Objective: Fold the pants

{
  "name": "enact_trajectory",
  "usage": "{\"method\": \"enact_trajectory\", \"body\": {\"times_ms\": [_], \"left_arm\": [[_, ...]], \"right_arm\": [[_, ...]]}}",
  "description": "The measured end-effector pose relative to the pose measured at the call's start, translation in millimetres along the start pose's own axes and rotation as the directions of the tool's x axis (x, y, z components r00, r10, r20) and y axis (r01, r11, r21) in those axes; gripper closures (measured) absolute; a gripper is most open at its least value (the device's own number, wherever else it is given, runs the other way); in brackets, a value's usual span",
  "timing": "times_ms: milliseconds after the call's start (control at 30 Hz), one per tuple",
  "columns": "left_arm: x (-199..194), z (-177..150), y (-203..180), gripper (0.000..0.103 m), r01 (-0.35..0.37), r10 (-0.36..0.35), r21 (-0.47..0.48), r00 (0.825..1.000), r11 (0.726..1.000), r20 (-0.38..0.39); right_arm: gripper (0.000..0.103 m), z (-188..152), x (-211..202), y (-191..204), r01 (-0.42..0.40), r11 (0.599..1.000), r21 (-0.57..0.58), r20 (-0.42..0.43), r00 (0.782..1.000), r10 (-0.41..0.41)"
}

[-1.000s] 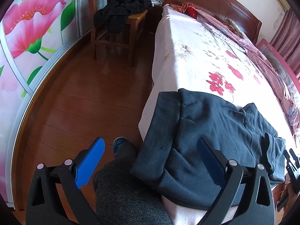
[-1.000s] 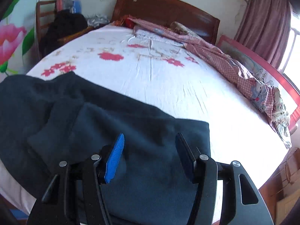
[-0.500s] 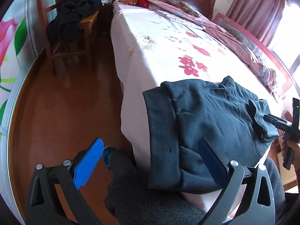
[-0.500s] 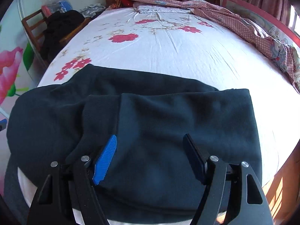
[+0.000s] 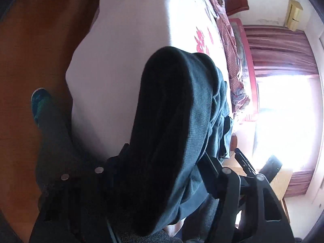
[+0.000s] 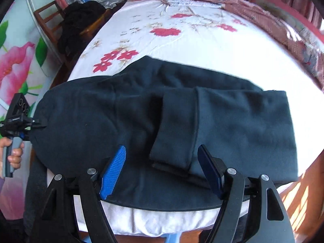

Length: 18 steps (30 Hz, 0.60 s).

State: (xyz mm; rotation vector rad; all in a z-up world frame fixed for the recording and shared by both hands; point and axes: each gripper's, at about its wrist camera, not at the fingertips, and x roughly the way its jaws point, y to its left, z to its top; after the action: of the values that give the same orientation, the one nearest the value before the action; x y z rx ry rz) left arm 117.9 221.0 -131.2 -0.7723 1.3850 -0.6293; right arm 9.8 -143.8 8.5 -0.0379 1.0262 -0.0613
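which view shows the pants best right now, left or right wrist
The right wrist view. There the dark pants lie spread across the bed, with folds and a cuff visible. In the left wrist view the pants fill the frame edge-on from the waistband end, dark and blurred, so their layout is unreadable.

Left wrist view: pressing close against pants [image 5: 172, 121], facing along the bed [image 5: 121, 40]. Right wrist view: looking down over both from the bed's foot.
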Motion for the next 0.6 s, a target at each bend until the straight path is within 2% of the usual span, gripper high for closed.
{"method": "enact_trajectory", "body": {"times_ms": [67, 133, 167, 233, 333, 400, 433, 500, 533, 600], "left_arm": [[-4, -6, -12, 0.067, -0.035, 0.035, 0.023, 0.999, 0.999, 0.015], [-11, -11, -22, 0.076, -0.044, 0.044, 0.008, 0.999, 0.999, 0.021], [-14, -11, -29, 0.077, -0.047, 0.047, -0.001, 0.999, 0.999, 0.021], [-19, -9, -43, 0.079, -0.058, 0.059, -0.012, 0.998, 0.998, 0.017], [-23, -4, -57, 0.079, -0.102, 0.102, -0.009, 0.995, 0.995, -0.004], [-24, 0, -66, 0.079, -0.115, 0.114, -0.021, 0.993, 0.993, -0.018], [-25, 2, -73, 0.079, -0.12, 0.12, -0.014, 0.993, 0.993, -0.019], [-31, 2, -78, 0.079, -0.135, 0.135, -0.014, 0.991, 0.991, -0.025], [-32, 5, -82, 0.079, -0.14, 0.14, -0.008, 0.99, 0.99, -0.029], [-32, 10, -94, 0.079, -0.159, 0.159, -0.003, 0.987, 0.987, -0.035]], "right_arm": [[0.028, 1, -19, 20, 0.025, 0.996, -0.088, 0.085, 0.996, -0.018], [0.021, -5, -36, 54, 0.02, 0.977, -0.213, 0.173, 0.985, 0.018], [0.021, -11, -43, 75, 0.01, 0.957, -0.289, 0.212, 0.976, 0.053], [0.021, -29, -53, 121, 0.004, 0.893, -0.449, 0.27, 0.954, 0.132], [0.021, -61, -51, 191, 0.08, 0.759, -0.646, 0.329, 0.926, 0.183], [0.021, -76, -48, 225, 0.105, 0.7, -0.707, 0.359, 0.905, 0.227], [0.016, -81, -42, 240, 0.141, 0.668, -0.731, 0.374, 0.901, 0.22], [0.014, -88, -26, 263, 0.227, 0.597, -0.769, 0.408, 0.894, 0.186], [0.014, -88, -18, 270, 0.236, 0.575, -0.783, 0.403, 0.897, 0.182], [0.014, -84, -7, 275, 0.26, 0.565, -0.783, 0.422, 0.89, 0.175]]}}
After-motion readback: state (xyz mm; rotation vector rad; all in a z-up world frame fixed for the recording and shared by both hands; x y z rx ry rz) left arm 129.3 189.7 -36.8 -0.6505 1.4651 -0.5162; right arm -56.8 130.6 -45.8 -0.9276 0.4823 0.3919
